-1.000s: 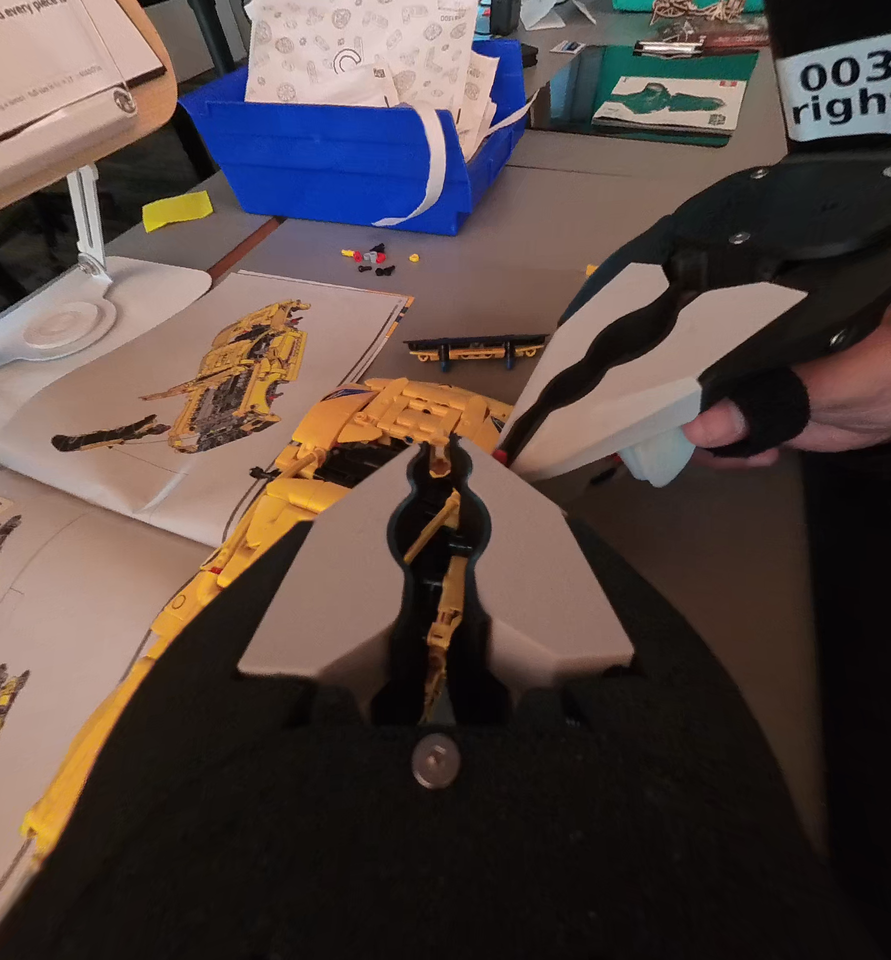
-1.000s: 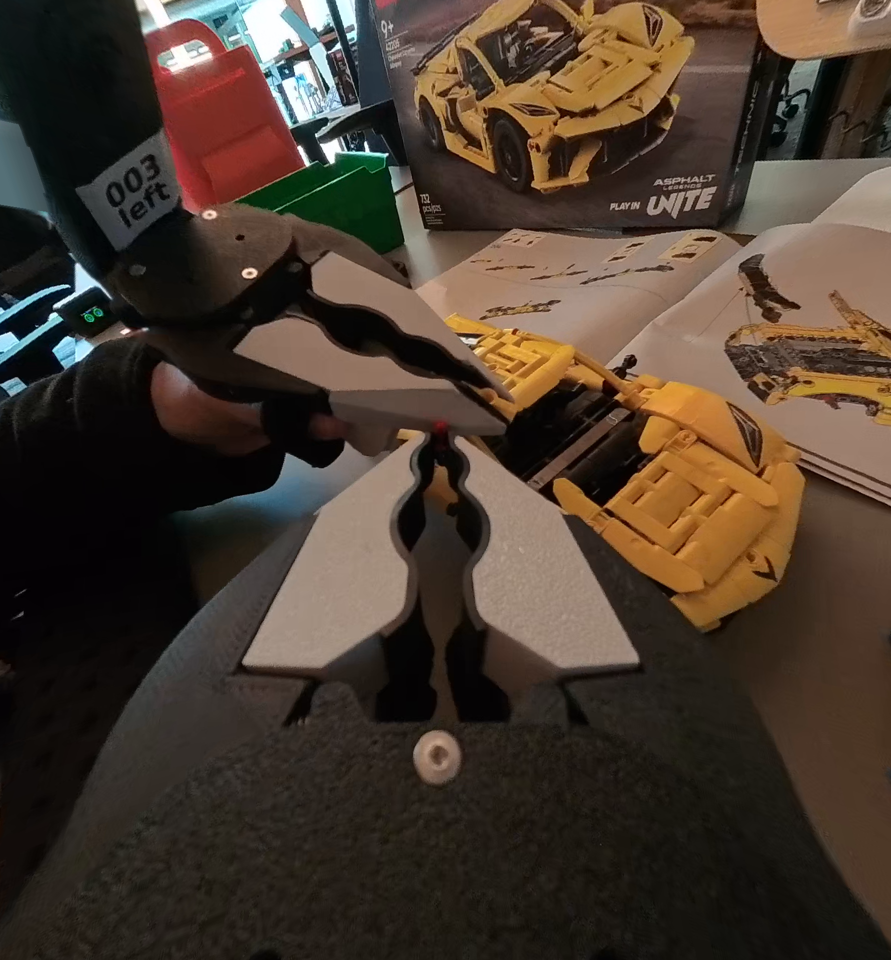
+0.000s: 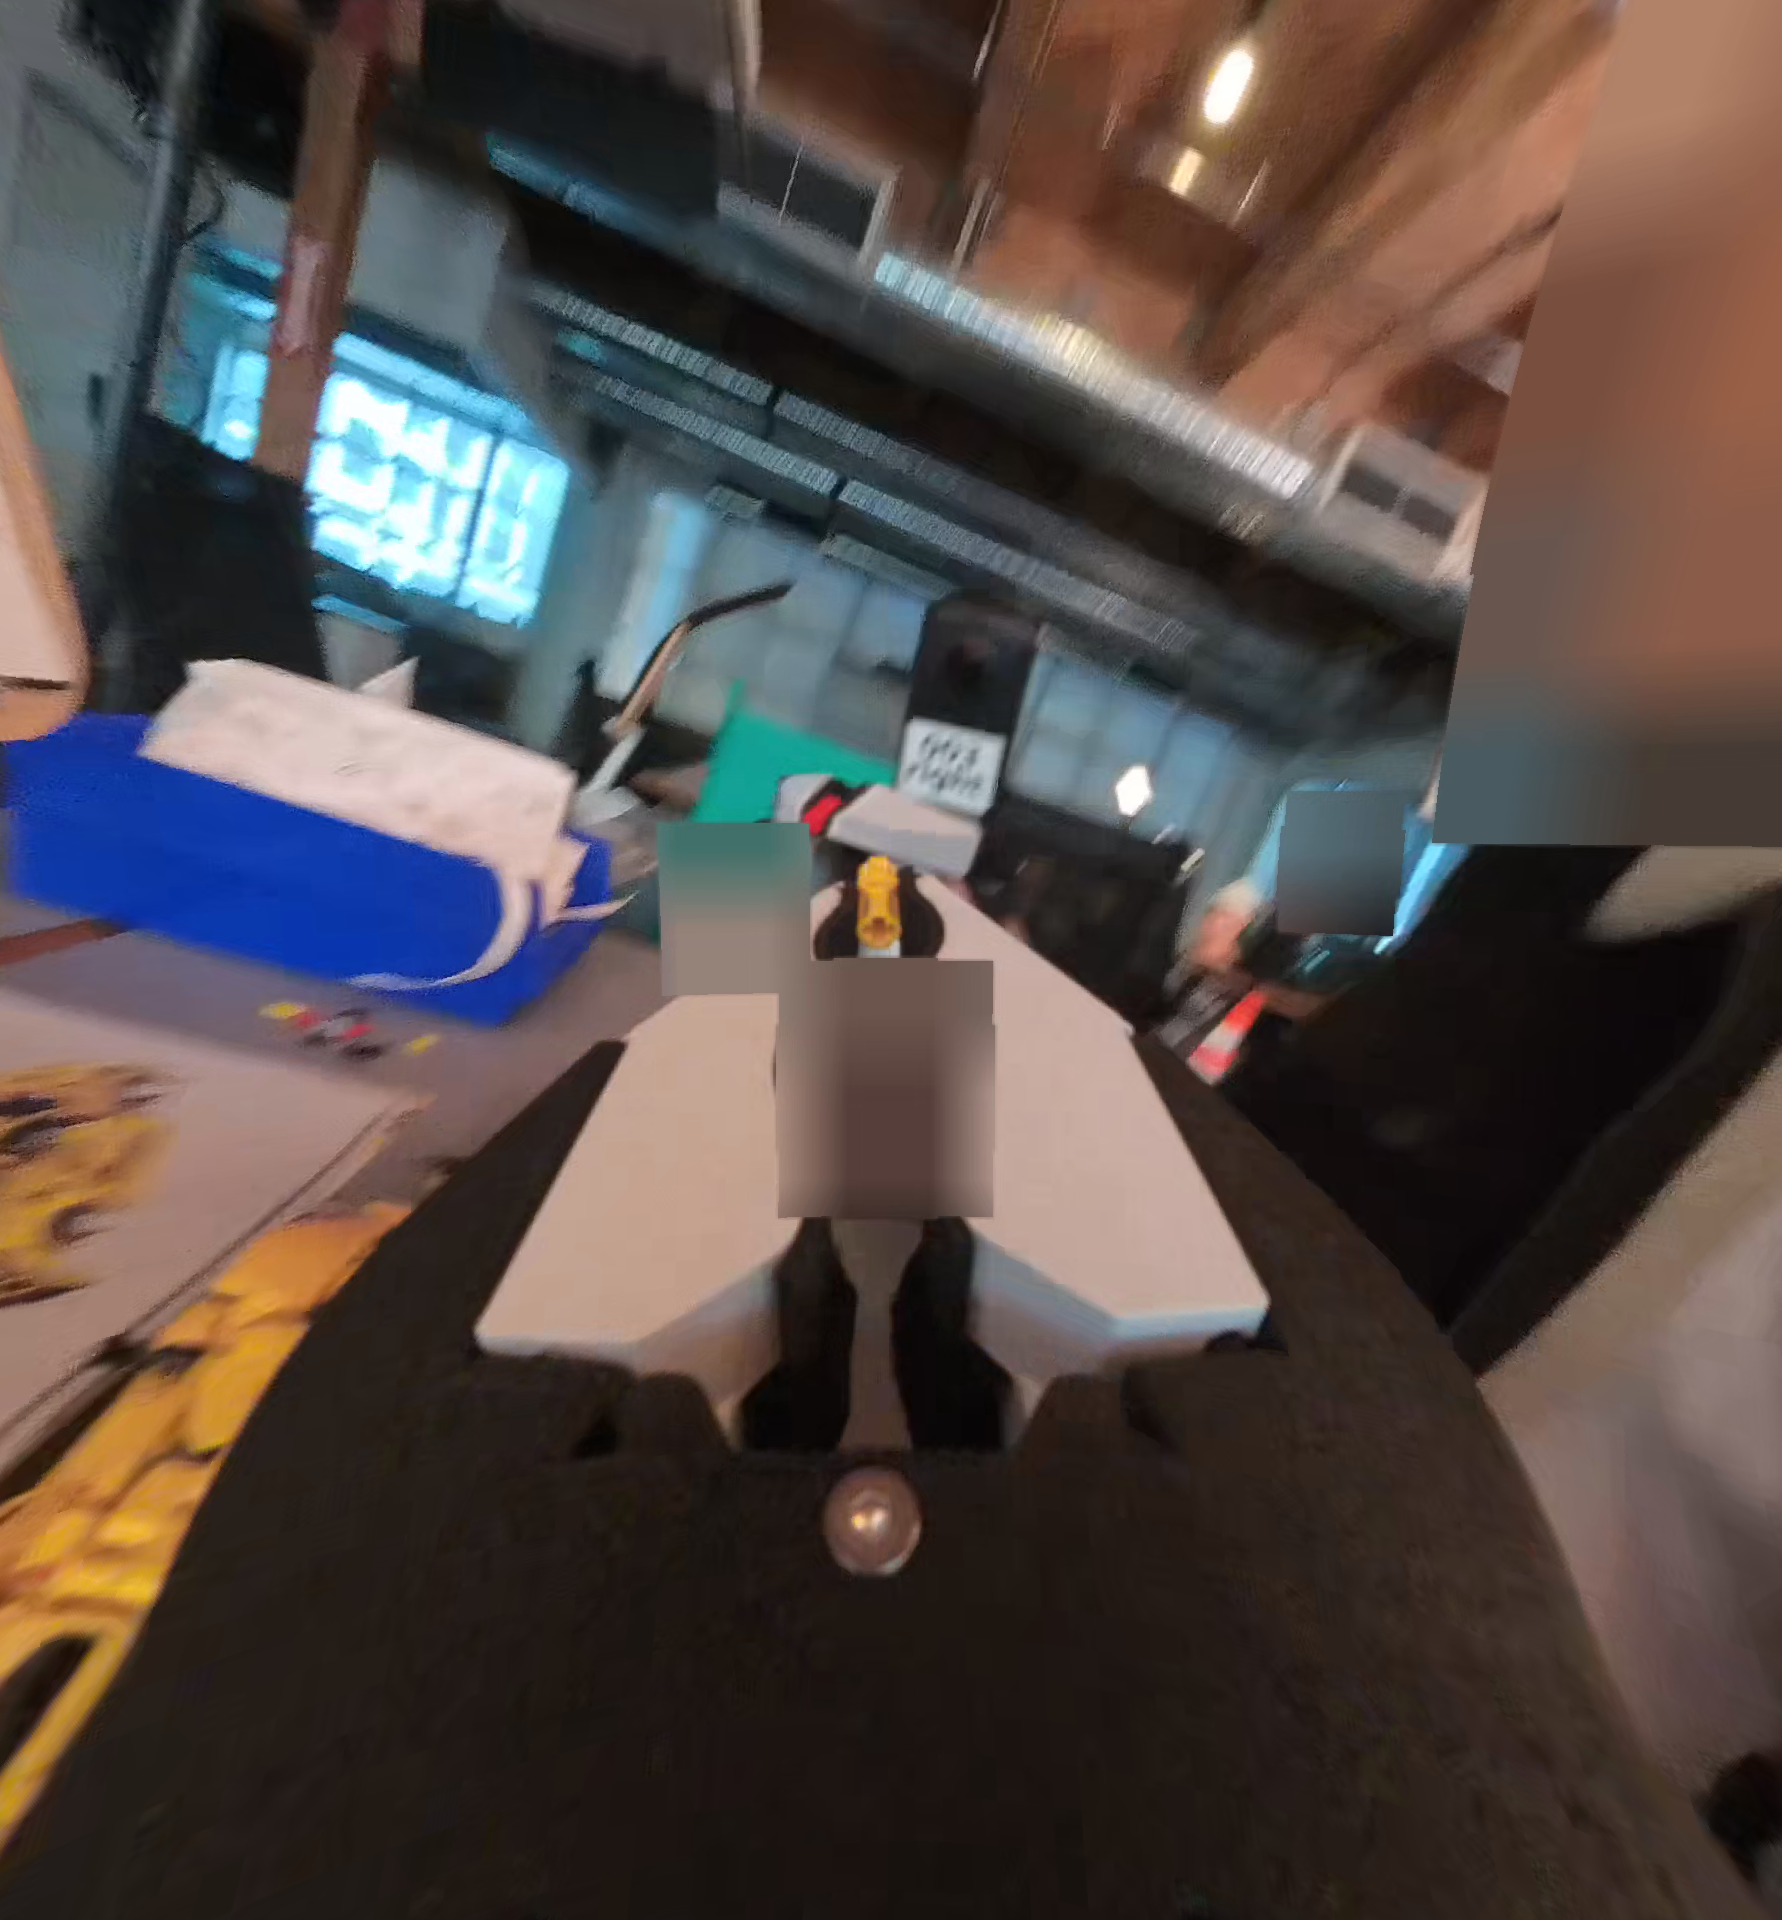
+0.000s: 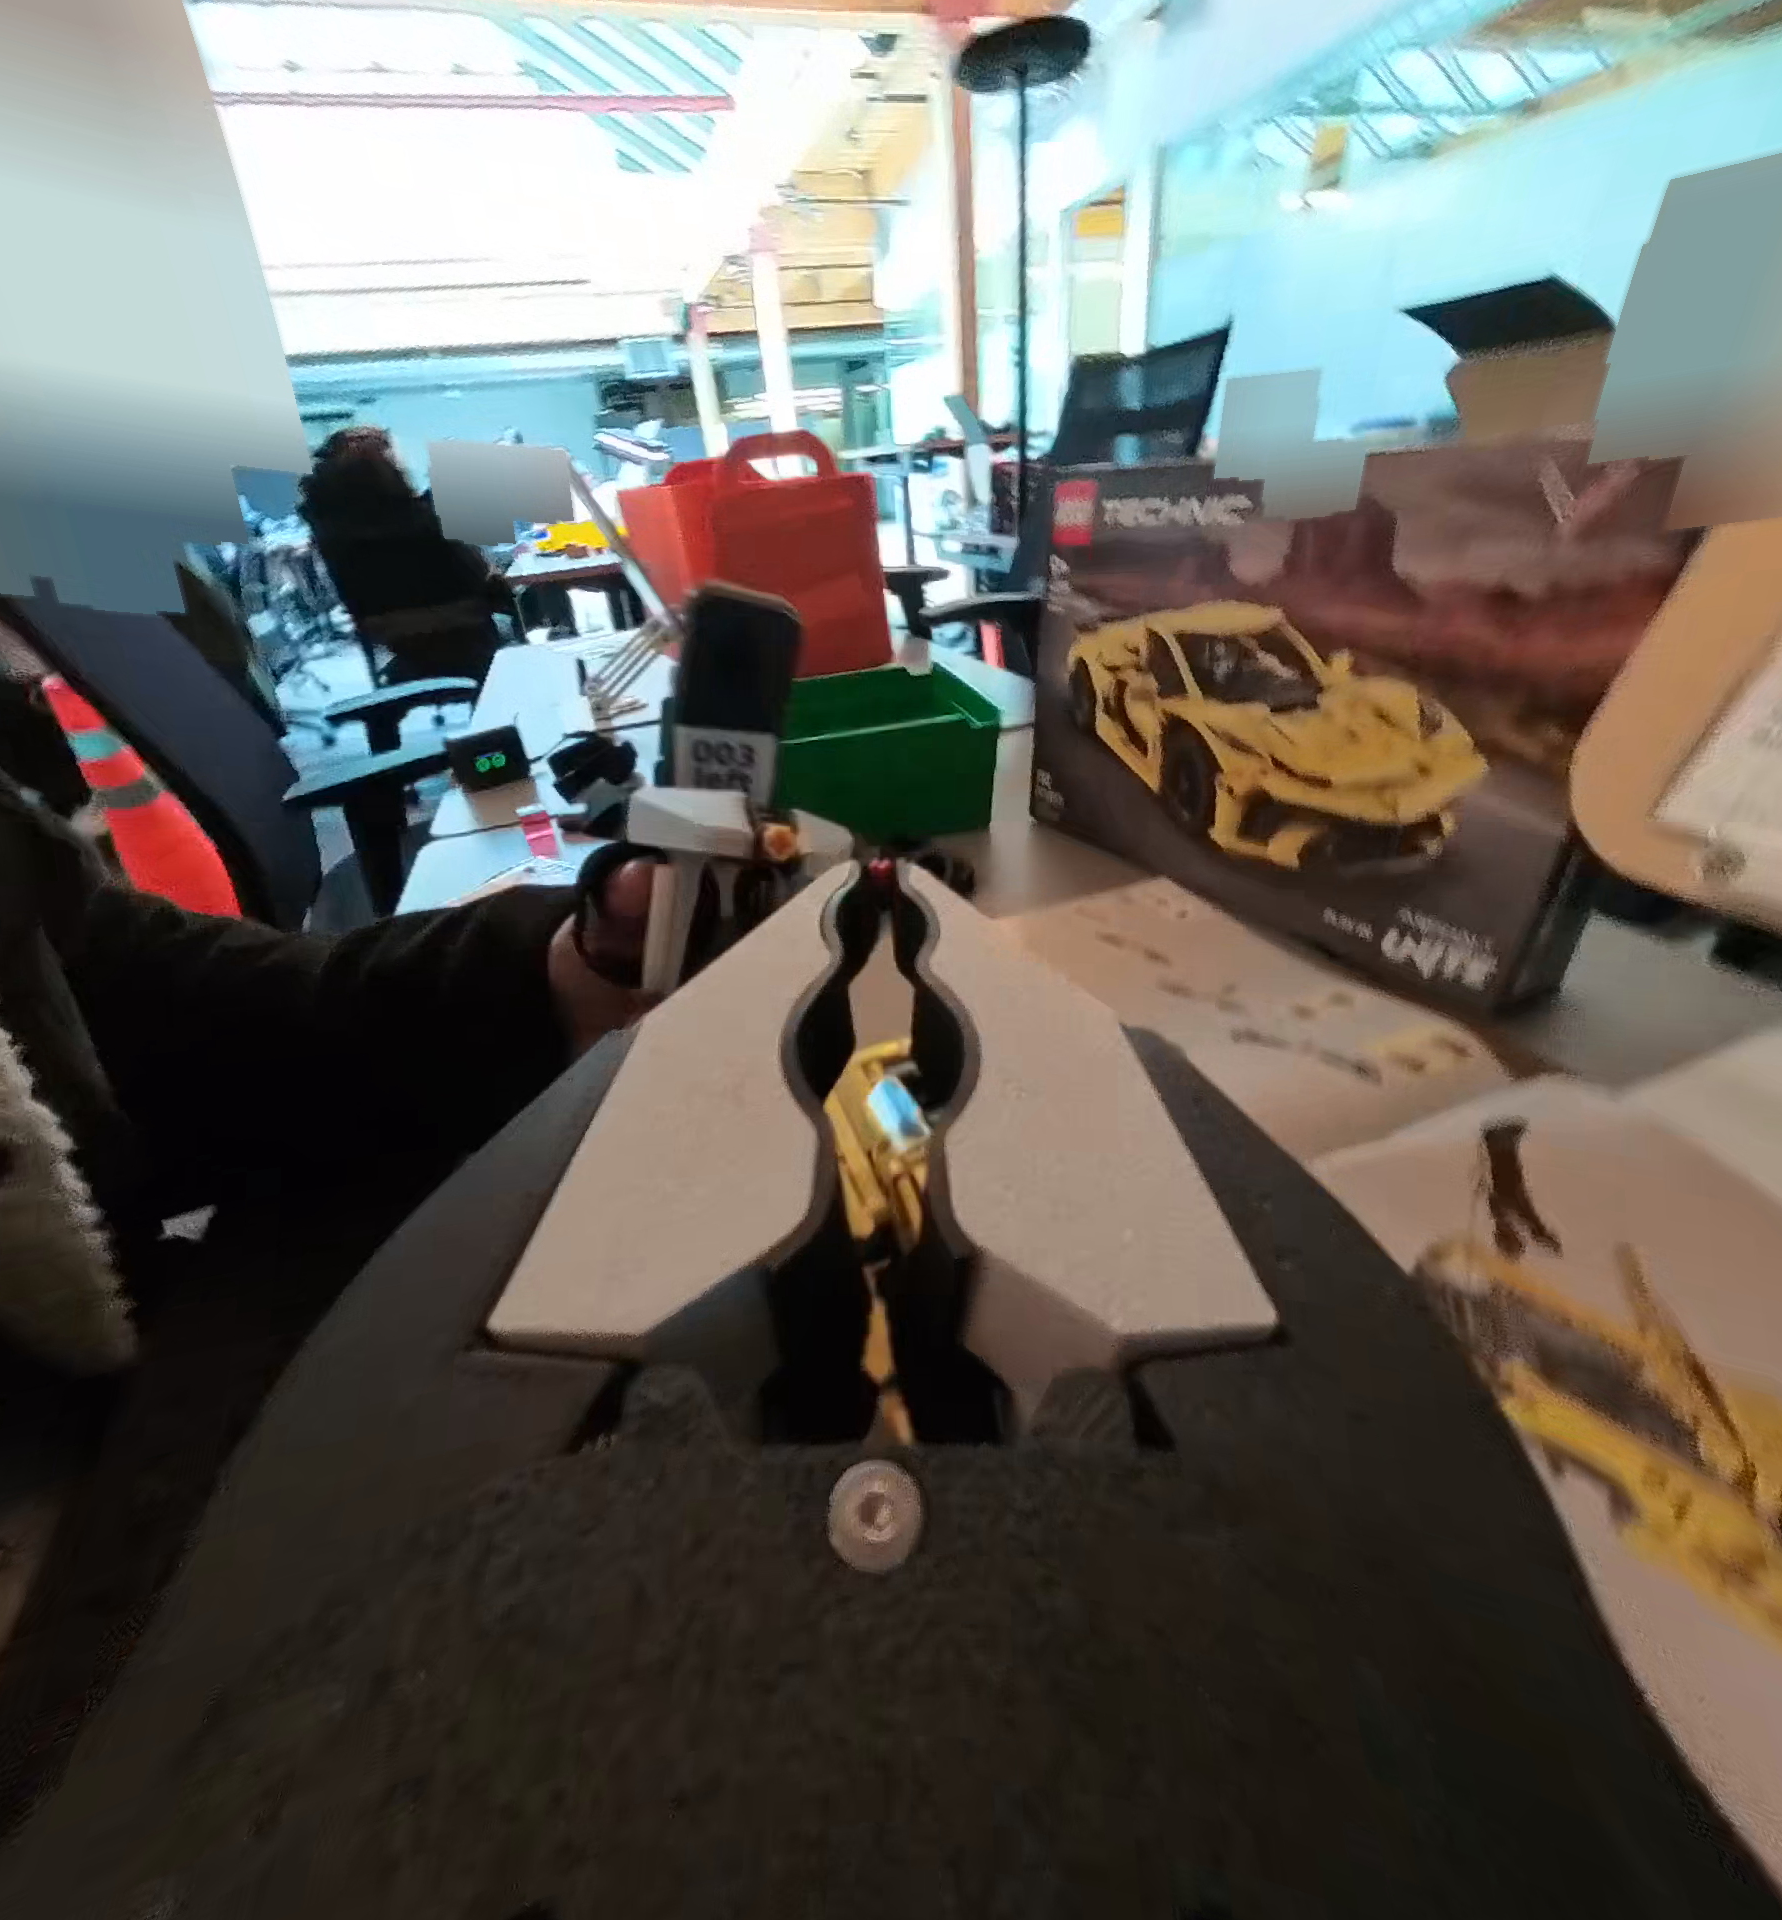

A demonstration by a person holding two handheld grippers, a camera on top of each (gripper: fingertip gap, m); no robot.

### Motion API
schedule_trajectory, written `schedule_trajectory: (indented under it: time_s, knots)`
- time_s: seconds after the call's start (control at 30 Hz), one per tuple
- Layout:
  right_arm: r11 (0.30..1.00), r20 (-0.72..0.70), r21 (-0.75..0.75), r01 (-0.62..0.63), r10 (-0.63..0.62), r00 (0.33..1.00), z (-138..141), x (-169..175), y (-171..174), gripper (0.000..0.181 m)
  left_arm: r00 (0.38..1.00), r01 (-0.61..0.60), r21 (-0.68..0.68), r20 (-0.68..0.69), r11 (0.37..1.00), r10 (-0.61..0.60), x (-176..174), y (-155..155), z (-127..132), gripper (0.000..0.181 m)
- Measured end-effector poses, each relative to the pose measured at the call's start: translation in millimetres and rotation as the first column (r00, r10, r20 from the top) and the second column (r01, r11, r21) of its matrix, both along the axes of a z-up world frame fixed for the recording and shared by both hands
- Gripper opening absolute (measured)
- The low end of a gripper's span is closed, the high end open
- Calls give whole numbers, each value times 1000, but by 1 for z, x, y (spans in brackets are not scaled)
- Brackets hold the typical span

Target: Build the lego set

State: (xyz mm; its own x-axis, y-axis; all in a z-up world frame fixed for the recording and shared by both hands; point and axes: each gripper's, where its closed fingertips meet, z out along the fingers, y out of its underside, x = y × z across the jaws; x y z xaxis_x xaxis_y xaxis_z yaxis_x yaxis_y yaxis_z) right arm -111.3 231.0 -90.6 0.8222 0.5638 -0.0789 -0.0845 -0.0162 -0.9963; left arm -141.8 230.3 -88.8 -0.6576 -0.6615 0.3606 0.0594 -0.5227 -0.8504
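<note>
Right gripper (image 4: 879,883), narrowed to a pinch, held a tiny red pin (image 4: 879,869) at twelve o'clock, seemingly light, stiff and slippery, best nipped mid-shaft, opposite the left gripper (image 3: 874,935) clamped on a small yellow piece (image 3: 874,902), with the yellow car (image 3: 139,1455) at seven o'clock.

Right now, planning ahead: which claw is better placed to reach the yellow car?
Likely right: the car sits under the right claw and its red piece, but beside the left claw with its yellow piece.
</note>
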Motion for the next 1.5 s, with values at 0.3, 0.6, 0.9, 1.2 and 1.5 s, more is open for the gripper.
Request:
schedule_trajectory:
  time_s: [0.3,0.6,0.9,1.2,1.5]
  knots:
    - [978,12,175,-111,110,994,9,-36,-1,3,972,234,-249,95,940,-216,-14,-1,14,6]
    - [977,25,157,-147,144,989,6,-39,-4,2,972,237,-221,45,946,-233,-8,-6,4,6]
    - [978,97,143,-154,141,985,-1,-37,-6,3,957,282,-244,12,928,-288,-7,-10,-1,6]
    - [987,213,64,-145,128,969,-23,-32,-4,3,915,331,-329,-115,884,-386,0,-9,-21,6]
    - [981,231,150,126,-158,960,-21,-10,18,26,953,191,-550,-93,813,-287,17,27,-23,6]
